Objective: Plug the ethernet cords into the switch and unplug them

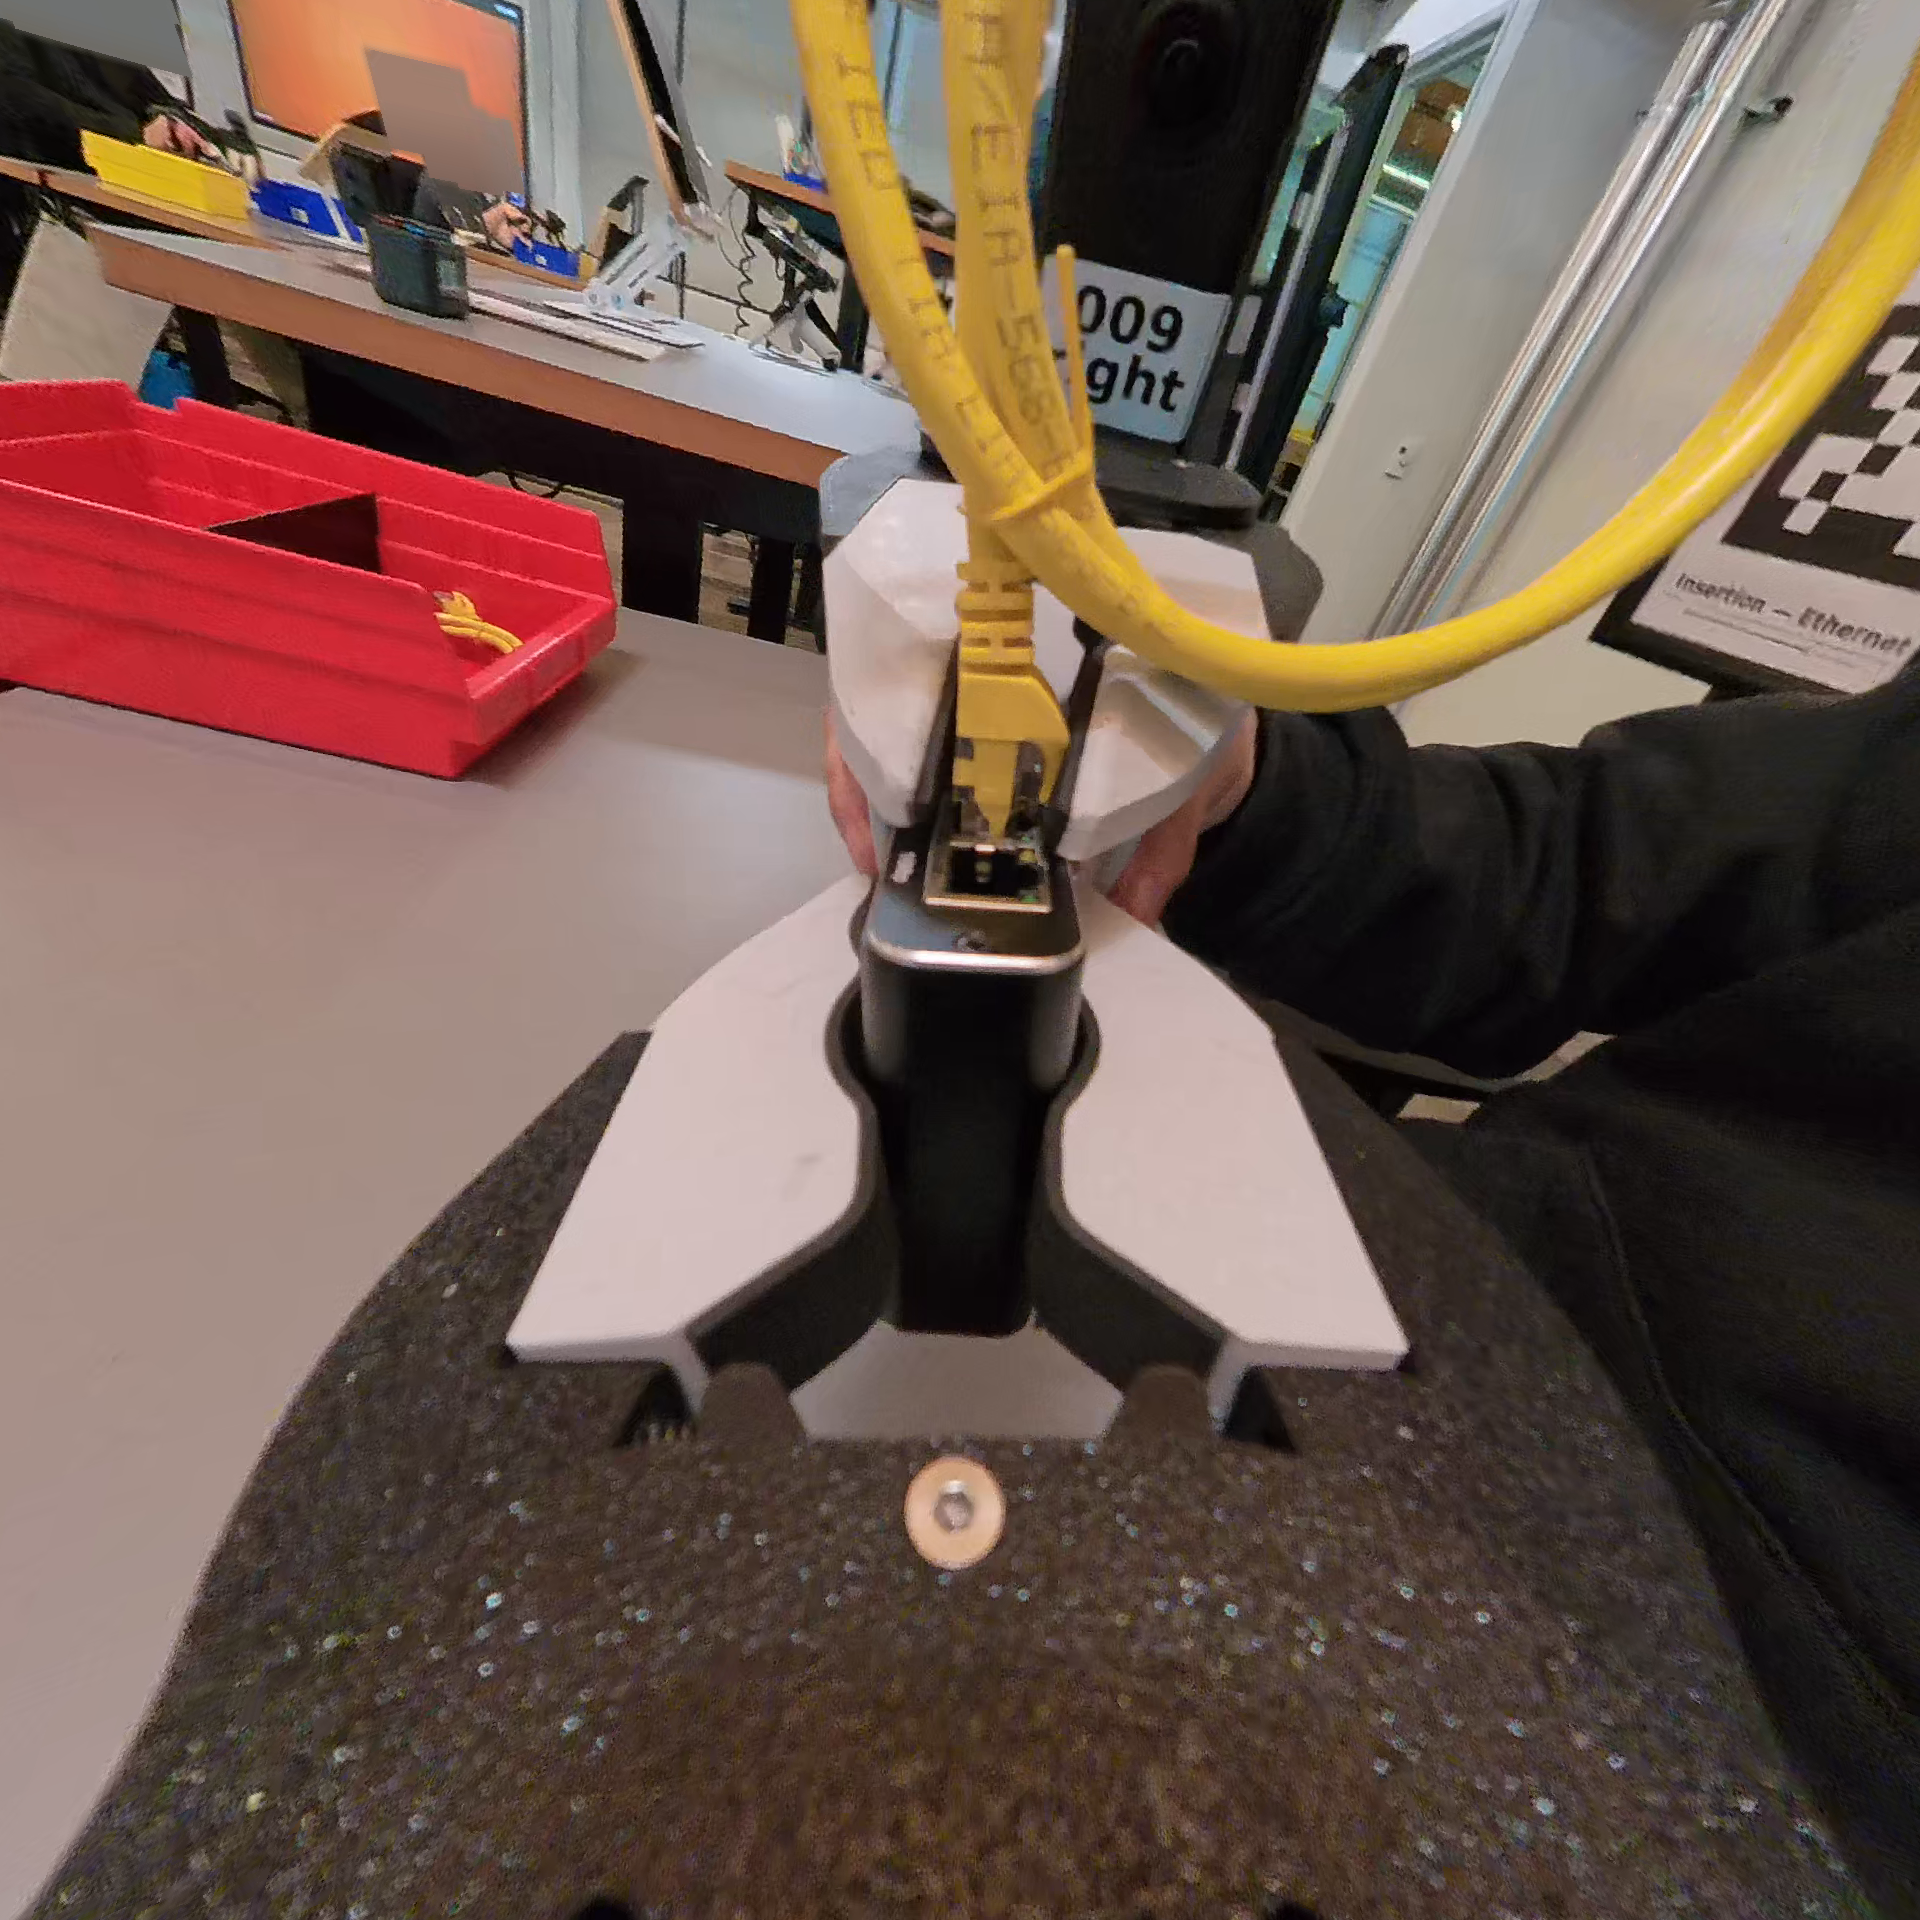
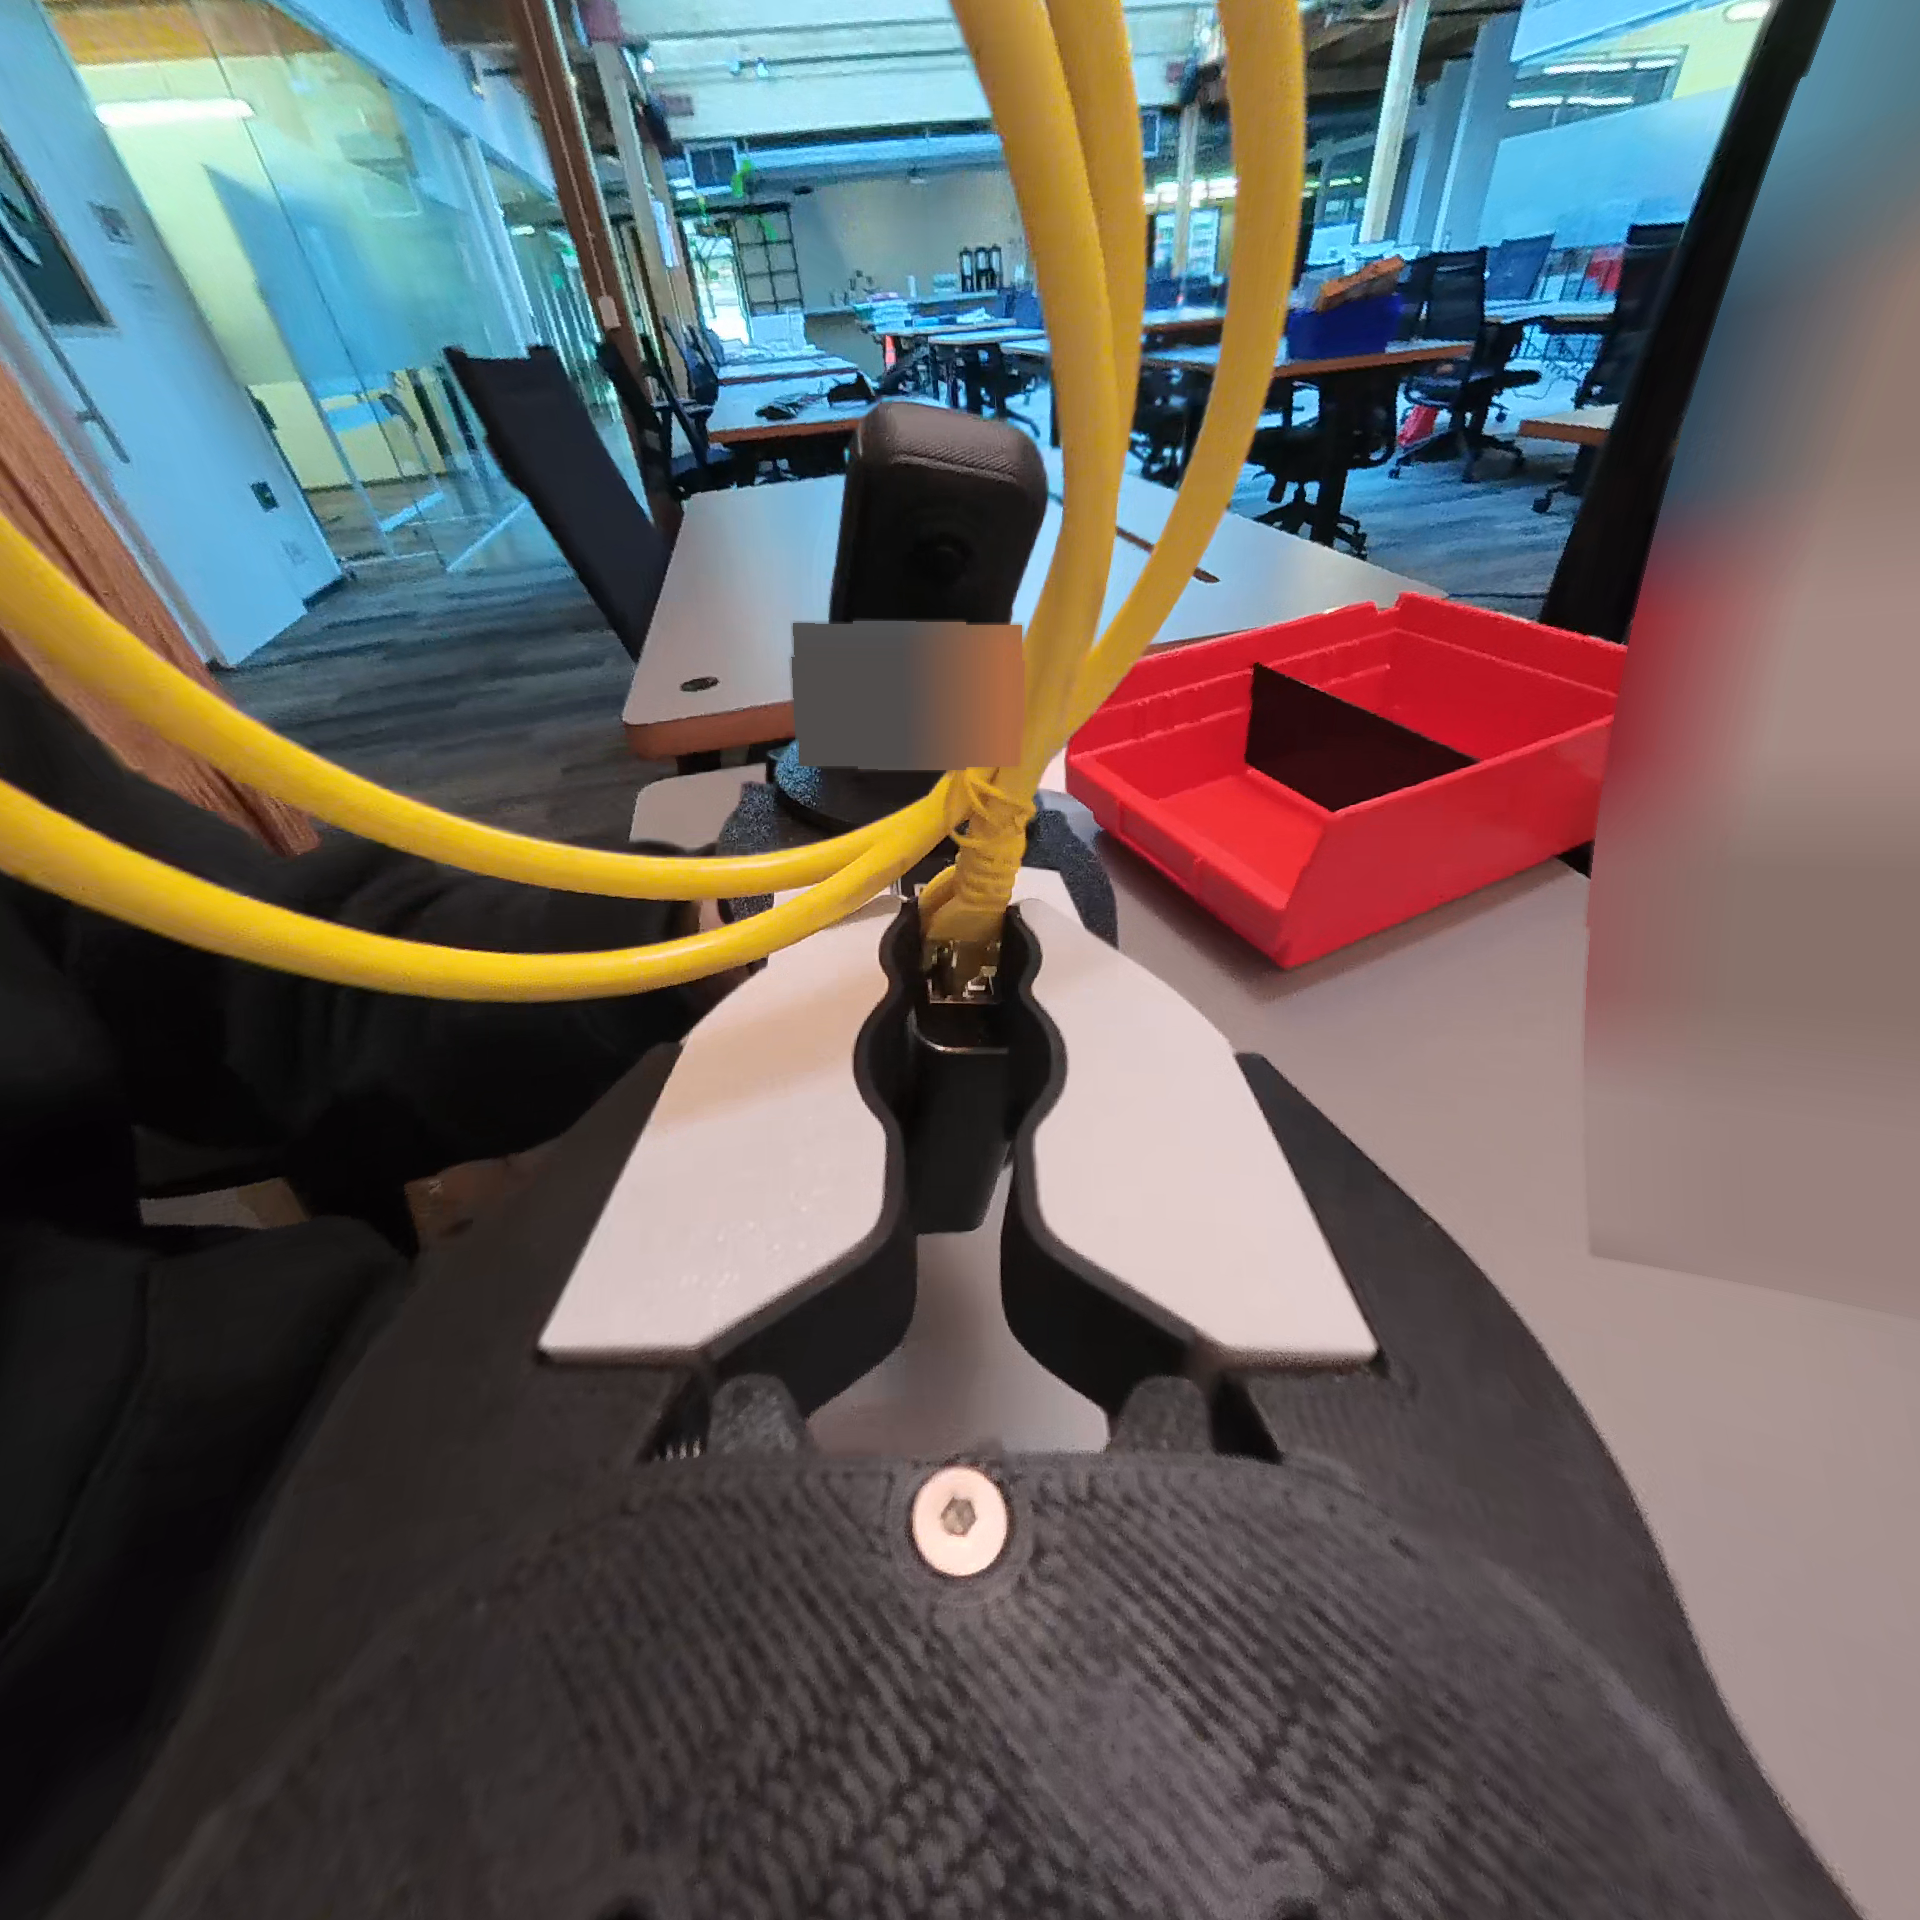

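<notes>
Switch (image 1: 968, 1091), black, clamped between left gripper (image 1: 971, 914) jaws above grey table (image 1: 312, 987). Yellow ethernet cord (image 1: 1003, 665) plug seated in far port, pinched by right gripper (image 2: 961, 935). Red bin (image 1: 312, 623) off left.

Red plastic bin (image 1: 312, 592) on the grey tabletop (image 1: 364, 987), black divider (image 1: 312, 530) standing across its middle. Checkered marker sign (image 1: 1808, 499) propped at the wall. Behind: desks, yellow bin (image 1: 161, 182), blue bins (image 1: 301, 208), orange monitor screen (image 1: 374, 73). Office chairs (image 2: 1455, 353) farther off.
</notes>
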The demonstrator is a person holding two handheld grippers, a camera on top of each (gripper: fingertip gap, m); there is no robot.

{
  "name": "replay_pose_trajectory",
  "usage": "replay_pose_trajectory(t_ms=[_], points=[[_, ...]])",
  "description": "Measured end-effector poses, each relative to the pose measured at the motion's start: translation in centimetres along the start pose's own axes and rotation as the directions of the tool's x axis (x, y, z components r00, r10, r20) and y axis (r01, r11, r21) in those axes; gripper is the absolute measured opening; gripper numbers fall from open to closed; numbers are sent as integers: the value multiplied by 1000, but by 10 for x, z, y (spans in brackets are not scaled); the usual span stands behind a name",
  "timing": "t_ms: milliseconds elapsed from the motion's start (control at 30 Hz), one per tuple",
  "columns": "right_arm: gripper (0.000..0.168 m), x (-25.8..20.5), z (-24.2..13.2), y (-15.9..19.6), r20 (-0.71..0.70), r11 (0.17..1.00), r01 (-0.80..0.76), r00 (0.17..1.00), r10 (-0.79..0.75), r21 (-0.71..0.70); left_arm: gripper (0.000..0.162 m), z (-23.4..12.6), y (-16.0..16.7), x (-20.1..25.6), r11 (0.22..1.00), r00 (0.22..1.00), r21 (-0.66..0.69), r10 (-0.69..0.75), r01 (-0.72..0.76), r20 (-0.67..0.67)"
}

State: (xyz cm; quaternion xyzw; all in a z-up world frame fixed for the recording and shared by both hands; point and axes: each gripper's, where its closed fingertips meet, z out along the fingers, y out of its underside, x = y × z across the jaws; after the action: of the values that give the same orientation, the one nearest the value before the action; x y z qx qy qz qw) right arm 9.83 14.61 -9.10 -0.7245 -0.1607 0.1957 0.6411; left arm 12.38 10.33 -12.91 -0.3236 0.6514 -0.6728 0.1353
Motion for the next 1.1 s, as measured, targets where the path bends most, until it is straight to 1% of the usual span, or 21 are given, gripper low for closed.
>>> replay_pose_trajectory(t_ms=[167,300,333,367,400,467,500,533,567,600,667,733,800,833,867,933,967,1033,1100], points=[[14,-6,-7,7,19,999,-29,999,29,34,28,4,9,6,997,999,-60,37,-40,-39],[14,-5,-8,5,31,991,-98,995,96,90,29,4,10,4,990,994,-83,111,-112,-11],[14,-4,-8,7,17,993,-85,996,84,81,29,3,12,3,990,995,-101,100,-100,-11],[14,-3,-6,9,11,995,-69,998,69,67,28,2,14,4,993,998,-101,59,-62,-29],[14,-1,-4,11,8,994,-96,995,96,52,28,1,16,3,996,999,-94,0,-5,-55],[14,3,-1,16,-5,996,-87,996,87,32,28,0,19,4,996,991,-72,-66,59,-112],[14,4,0,17,-12,996,-82,997,82,20,28,0,19,2,997,992,-58,-57,51,-110],[14,5,0,18,-7,997,-71,997,71,8,28,0,19,-2,998,998,-66,-6,2,-62],[14,5,0,16,1,997,-79,997,79,25,28,-1,19,-7,994,998,-91,57,-58,-8],[14,5,0,16,10,996,-88,996,87,23,29,-3,20,-9,988,995,-122,102,-99,22],[15,5,2,18,6,998,-62,998,62,-11,28,-6,22,-12,981,990,-142,137,-130,38],[14,7,4,17,11,998,-68,998,69,-17,28,-7,21,-10,990,996,-116,85,-84,7],[14,10,7,15,12,997,-80,997,80,-18,28,-7,17,-6,999,997,-42,-35,32,-69],[14,13,8,16,3,997,-73,997,73,-26,28,-7,16,-8,999,997,-24,-45,43,-70],[14,14,8,17,2,996,-87,996,87,-32,28,-7,18,-12,999,999,-36,-11,10,-39],[15,13,6,21,12,996,-84,996,84,-33,28,-8,23,-20,986,991,-122,118,-110,64],[14,14,5,21,13,995,-93,996,93,-32,28,-8,24,-22,981,986,-144,143,-130,84],[14,16,5,23,8,995,-95,995,95,-37,28,-7,25,-22,987,992,-124,111,-102,64],[14,16,6,22,15,996,-88,996,89,-34,28,-6,22,-15,998,1000,-66,-1,0,-16]])
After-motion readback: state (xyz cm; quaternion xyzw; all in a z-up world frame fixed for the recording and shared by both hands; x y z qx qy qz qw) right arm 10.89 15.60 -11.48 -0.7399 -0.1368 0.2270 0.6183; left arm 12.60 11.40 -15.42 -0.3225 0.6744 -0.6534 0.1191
